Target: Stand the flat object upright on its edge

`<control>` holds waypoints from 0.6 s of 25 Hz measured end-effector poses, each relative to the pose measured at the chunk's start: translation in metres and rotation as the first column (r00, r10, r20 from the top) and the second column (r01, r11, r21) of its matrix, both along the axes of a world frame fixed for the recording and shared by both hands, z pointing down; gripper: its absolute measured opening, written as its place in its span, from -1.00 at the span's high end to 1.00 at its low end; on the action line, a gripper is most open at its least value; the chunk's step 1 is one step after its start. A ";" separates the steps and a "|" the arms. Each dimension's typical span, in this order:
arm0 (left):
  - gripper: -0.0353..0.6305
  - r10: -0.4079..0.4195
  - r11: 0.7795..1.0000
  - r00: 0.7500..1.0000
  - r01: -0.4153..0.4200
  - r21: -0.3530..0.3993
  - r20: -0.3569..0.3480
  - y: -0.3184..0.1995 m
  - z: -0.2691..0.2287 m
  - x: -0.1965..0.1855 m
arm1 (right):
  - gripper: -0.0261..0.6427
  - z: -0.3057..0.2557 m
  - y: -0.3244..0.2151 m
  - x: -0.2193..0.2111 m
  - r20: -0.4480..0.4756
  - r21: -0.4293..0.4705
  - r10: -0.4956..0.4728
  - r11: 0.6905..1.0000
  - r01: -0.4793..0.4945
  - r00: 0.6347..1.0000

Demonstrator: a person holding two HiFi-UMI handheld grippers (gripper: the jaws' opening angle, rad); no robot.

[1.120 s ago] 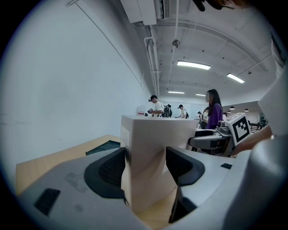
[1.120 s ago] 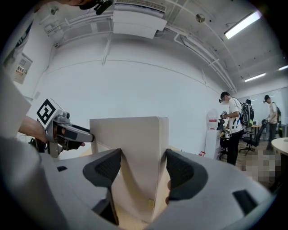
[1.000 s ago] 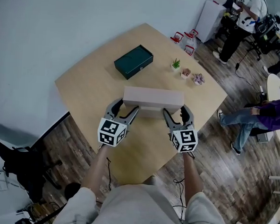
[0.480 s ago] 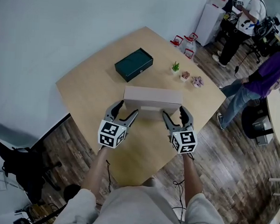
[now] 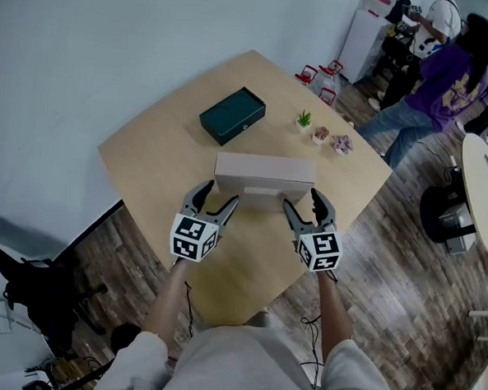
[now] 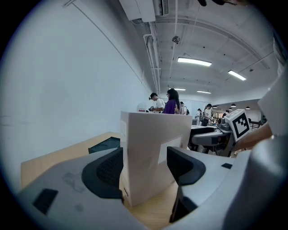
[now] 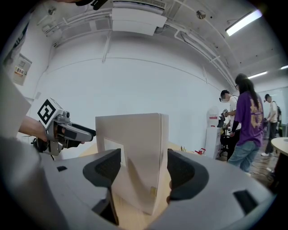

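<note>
1. Cardboard box (image 5: 265, 179), head view: upright on its long edge near the middle of the wooden table (image 5: 160, 148), broad face toward the person. Left gripper (image 5: 218, 194) and right gripper (image 5: 301, 198) at its two lower corners, both splayed wide. One per end, probably to catch any tipping. Dark green case (image 5: 232, 115) well apart behind.
2. Left gripper view: left gripper (image 6: 146, 165) released, straddling one end of the box (image 6: 150, 148). Left pad close against it, possibly touching, hard to judge through the wide-angle lens. Clear gap at the right pad.
3. Right gripper view: right gripper (image 7: 143, 173) likewise unclenched, jaws spread to either side of the box (image 7: 135, 148), bottom edge on the tabletop. Looks self-supporting, so only a careful withdrawal left.
</note>
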State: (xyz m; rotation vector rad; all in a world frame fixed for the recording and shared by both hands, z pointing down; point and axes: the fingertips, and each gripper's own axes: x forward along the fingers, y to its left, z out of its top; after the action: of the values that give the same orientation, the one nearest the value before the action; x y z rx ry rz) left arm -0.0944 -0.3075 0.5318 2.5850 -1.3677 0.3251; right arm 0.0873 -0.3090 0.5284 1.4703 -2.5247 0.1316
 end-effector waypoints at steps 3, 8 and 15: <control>0.04 -0.012 1.000 1.000 0.012 -0.002 0.002 0.004 0.002 -0.002 | 0.02 0.001 0.005 0.003 0.002 -0.004 0.002 1.000 -0.002 1.000; 0.08 -0.031 1.000 1.000 0.031 -0.002 0.007 0.014 0.006 -0.009 | 0.13 0.006 0.016 0.008 0.008 -0.021 0.015 1.000 -0.015 1.000; 0.40 -0.061 0.998 0.998 0.061 0.001 0.014 0.033 0.013 -0.017 | 0.40 0.020 0.040 0.014 0.013 -0.058 0.034 0.998 -0.033 0.999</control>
State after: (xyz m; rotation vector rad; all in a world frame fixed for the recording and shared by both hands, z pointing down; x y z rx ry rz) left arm -0.1116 -0.2747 0.5444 2.5394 -1.4485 0.3338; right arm 0.1009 -0.2693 0.5482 1.4954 -2.4861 0.2195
